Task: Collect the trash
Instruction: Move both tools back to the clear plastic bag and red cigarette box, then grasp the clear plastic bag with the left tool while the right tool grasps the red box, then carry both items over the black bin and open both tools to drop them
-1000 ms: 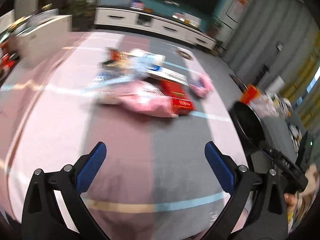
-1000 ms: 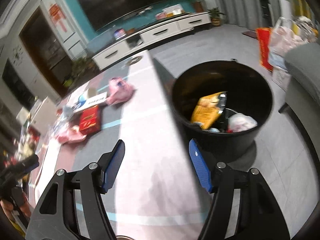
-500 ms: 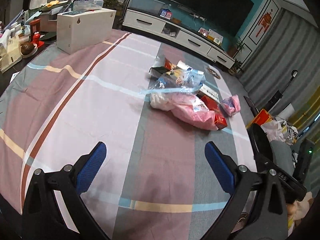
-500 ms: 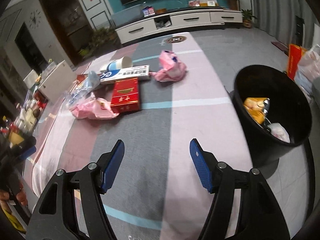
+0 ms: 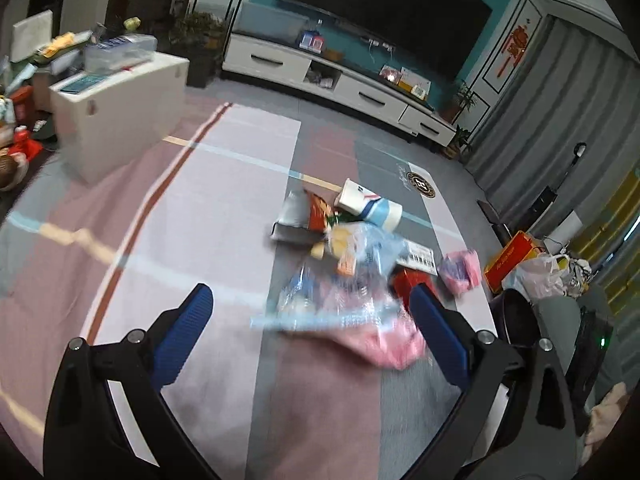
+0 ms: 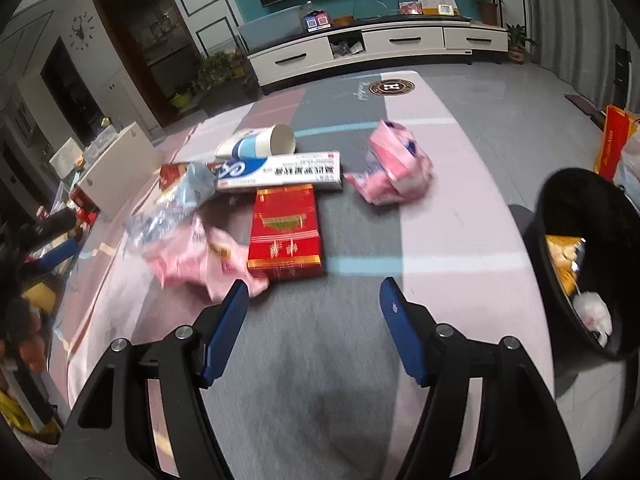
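Trash lies in a heap on the striped tablecloth (image 6: 460,220): a red box (image 6: 286,232), a white and blue carton (image 6: 280,170), a tipped paper cup (image 6: 260,144), a crumpled pink wrapper (image 6: 394,170), a pink bag (image 6: 192,256) and a clear plastic bag (image 6: 172,204). My right gripper (image 6: 312,312) is open and empty just short of the red box. My left gripper (image 5: 310,320) is open too, with the clear bag (image 5: 352,272) and pink bag (image 5: 376,340) lying between and just beyond its fingertips, untouched. A black bin (image 6: 588,256) with trash inside stands off the table's right edge.
A white box (image 5: 116,112) stands at the table's far left corner. A TV cabinet (image 6: 372,46) runs along the far wall. Bags and a red carton (image 5: 512,256) sit on the floor by a grey sofa (image 5: 560,320). The left gripper's handle (image 6: 52,232) shows at the right view's left edge.
Both grippers have moved in toward the trash heap, which now looms larger. The right view has swung left from the bin to the heap. Neither gripper's opening has changed.
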The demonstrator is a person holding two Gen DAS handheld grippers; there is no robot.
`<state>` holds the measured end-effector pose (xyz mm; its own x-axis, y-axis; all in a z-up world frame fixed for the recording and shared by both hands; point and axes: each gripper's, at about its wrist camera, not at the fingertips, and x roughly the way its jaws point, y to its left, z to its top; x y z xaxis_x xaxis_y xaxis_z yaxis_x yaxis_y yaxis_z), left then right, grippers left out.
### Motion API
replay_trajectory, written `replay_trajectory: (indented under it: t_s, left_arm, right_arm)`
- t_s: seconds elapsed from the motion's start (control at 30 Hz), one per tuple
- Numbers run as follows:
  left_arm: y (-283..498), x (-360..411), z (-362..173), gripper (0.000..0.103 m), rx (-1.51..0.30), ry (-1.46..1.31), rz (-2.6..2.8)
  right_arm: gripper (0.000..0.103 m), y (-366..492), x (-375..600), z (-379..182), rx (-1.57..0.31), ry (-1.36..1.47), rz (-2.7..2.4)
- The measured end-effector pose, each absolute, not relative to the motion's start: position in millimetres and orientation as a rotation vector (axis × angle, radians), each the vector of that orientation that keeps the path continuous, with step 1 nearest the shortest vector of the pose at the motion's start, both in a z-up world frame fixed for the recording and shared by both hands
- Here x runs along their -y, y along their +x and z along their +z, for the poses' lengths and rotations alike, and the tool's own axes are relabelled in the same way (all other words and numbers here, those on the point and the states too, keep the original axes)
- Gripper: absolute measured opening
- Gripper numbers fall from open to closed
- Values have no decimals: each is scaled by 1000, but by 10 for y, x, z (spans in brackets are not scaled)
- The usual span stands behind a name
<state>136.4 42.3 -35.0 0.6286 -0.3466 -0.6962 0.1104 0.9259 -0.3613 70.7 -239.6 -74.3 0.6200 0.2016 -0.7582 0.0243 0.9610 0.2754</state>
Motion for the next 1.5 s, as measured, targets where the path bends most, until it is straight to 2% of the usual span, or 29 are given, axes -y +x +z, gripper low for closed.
replay_trajectory:
  t_s: [0.17,0.57,0.63,0.67,0.7,0.77,0.83,0.87,0.9,1.0,1.1,1.5]
  left_arm:
    - [1738,-249,-494,98,-926,-295,-308]
    - [2010,308,-774,98,-1019,-30,-335]
    - [2008,268,-807,93,-1020,-38,-319]
    - [2003,236,-820,78,-1021,-46,-316]
    - [2003,211,-842,70,-1028,-58,-313]
    - [1991,179,-859,66,-1027,-67,-316]
    - [1949,148,-846,64,-1013,-73,-312]
    - [1923,130,-825,61,-1000,-83,-316]
    - [1898,117,-804,51,-990,-91,-320]
    - [1807,88,-716,43,-959,-110,-339]
    - [1692,67,-634,39,-934,-117,-349]
    - [890,157,-185,39,-850,-169,-455]
  right_arm:
    - [67,1013,2265,-798,-915,234,115]
    - [71,1487,2010,-979,-974,144,142]
    - [71,1517,1995,-1039,-989,145,149]
    - [71,1538,1992,-1067,-995,151,153]
    - [70,1548,2001,-1101,-1004,164,160]
    - [69,1548,2020,-1148,-1014,182,168]
    - [57,1531,2033,-1170,-1011,199,174]
    - [57,1514,2049,-1176,-1005,211,175]
    - [56,1497,2070,-1177,-1001,223,177]
    - [56,1439,2100,-1155,-987,243,170]
    - [56,1330,2155,-1076,-963,266,173]
    - [56,439,2687,-702,-847,394,145]
